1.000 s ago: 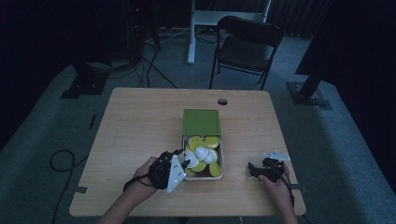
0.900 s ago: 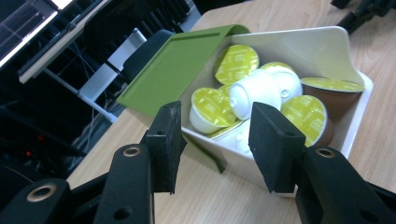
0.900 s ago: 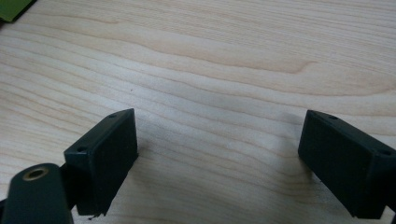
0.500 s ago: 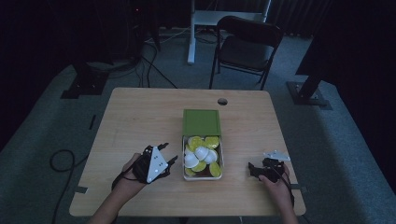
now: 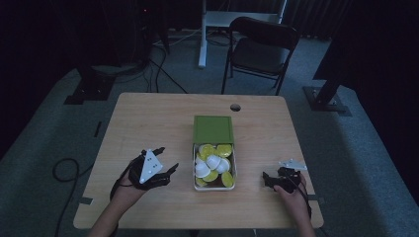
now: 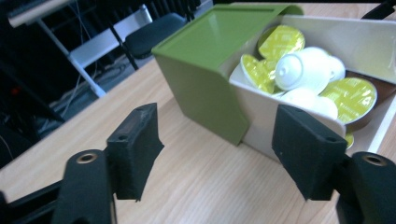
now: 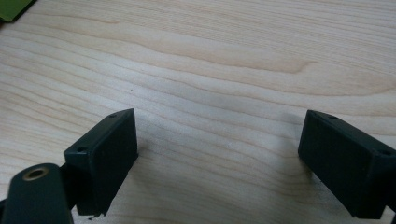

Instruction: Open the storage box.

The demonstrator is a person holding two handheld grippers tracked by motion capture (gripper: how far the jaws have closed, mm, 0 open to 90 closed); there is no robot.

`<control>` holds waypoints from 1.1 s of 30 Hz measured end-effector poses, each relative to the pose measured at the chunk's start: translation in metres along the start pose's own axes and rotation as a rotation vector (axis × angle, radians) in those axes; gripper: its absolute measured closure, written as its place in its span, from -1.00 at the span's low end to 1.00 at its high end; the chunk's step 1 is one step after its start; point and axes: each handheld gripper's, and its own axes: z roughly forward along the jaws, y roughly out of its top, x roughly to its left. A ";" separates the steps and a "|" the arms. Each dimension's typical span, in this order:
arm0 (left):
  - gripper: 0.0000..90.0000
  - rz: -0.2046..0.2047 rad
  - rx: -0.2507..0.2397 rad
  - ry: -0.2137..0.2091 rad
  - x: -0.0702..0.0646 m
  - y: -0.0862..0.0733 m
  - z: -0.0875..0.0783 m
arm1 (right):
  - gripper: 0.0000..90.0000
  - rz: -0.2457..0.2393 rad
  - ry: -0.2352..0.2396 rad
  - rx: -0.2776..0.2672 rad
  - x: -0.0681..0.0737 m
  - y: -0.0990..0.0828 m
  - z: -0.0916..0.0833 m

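Resting on the bench [image 5: 148, 113] just left of the capsule box [image 5: 213, 174], the left tool [image 5: 165, 165] has just been opening its jaws, and nothing sits between them; the box's near corner shows beyond the right jaw in the left gripper view, apart from it. The right tool [image 5: 269, 178] lies well to the right of the box, jaws spread wide over bare wood, holding nothing. My reading is that a step at the box is finished and the left tool is released and free, so the next move likely calls for turning it toward the box again and lining both jaws around a single capsule or the box wall without tipping it. The box stands near the bench's middle, on the person's side of a small round hole [image 5: 235, 107]: a pale tray with a green sleeve [image 6: 215, 51] slid partly off its far end, packed loosely with capsules [image 6: 303, 70], some showing lime-green foil tops, others white domed bottoms.
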 end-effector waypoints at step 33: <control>-0.96 -0.096 0.125 -0.016 0.019 -0.068 0.006 | -0.75 0.000 0.000 0.000 0.000 0.000 0.000</control>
